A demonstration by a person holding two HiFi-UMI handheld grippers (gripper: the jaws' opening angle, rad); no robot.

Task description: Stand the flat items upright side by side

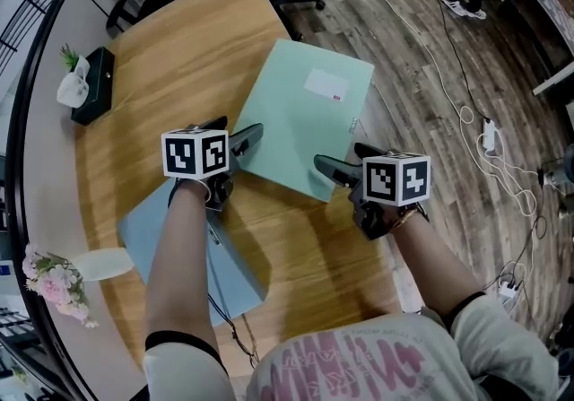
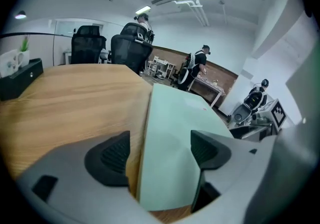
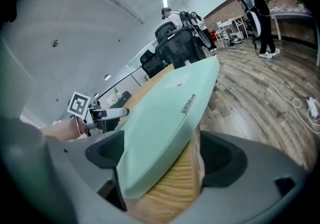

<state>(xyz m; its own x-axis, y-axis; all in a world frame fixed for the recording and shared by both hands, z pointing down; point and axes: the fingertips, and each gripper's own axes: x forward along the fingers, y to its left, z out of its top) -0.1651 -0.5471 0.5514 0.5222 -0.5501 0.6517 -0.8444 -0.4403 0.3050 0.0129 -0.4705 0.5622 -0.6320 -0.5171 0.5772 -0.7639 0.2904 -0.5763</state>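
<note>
No readable text: white label (image 1: 325, 83) on the green folder (image 1: 296, 130) too small, pink lettering (image 1: 345, 369) on the shirt (image 1: 484, 336) cut off.

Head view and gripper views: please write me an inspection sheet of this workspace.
Surface: wooden table.
Job's things: green folder flat, overhanging the table's edge; blue folder flat beneath the left forearm.
Clutter: black tissue box; pink flowers.
Grippers: left gripper and right gripper open, green folder's edge between each one's jaws, unpressed.
Cables: white cables on the floor.
Surroundings: office chairs, people standing behind.
</note>
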